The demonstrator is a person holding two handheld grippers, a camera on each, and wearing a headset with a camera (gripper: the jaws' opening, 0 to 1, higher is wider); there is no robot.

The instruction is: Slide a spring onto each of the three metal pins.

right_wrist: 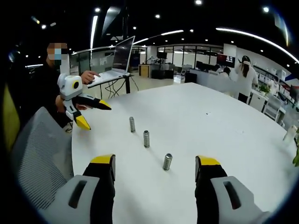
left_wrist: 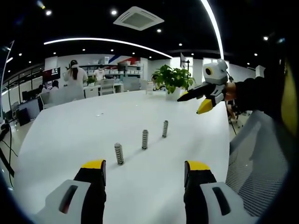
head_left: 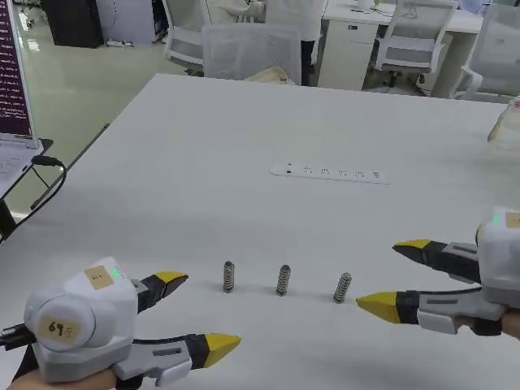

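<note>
Three springs stand upright in a row on the white table (head_left: 325, 122), each on a pin: left spring (head_left: 228, 277), middle spring (head_left: 283, 280), right spring (head_left: 343, 288). In the left gripper view they run from the near spring (left_wrist: 119, 153) through the middle spring (left_wrist: 145, 139) to the far spring (left_wrist: 165, 129). In the right gripper view the order is near spring (right_wrist: 167, 161), middle spring (right_wrist: 146, 138), far spring (right_wrist: 132, 124). My left gripper (head_left: 199, 313) is open at the row's left, empty. My right gripper (head_left: 395, 275) is open at its right, empty.
A white power strip (head_left: 329, 172) lies further back on the table. A laptop (head_left: 12, 122) with a cable (head_left: 49, 175) sits at the left edge. Office chairs (head_left: 252, 53) stand beyond the far edge. A pale object (head_left: 508, 126) rests at the right edge.
</note>
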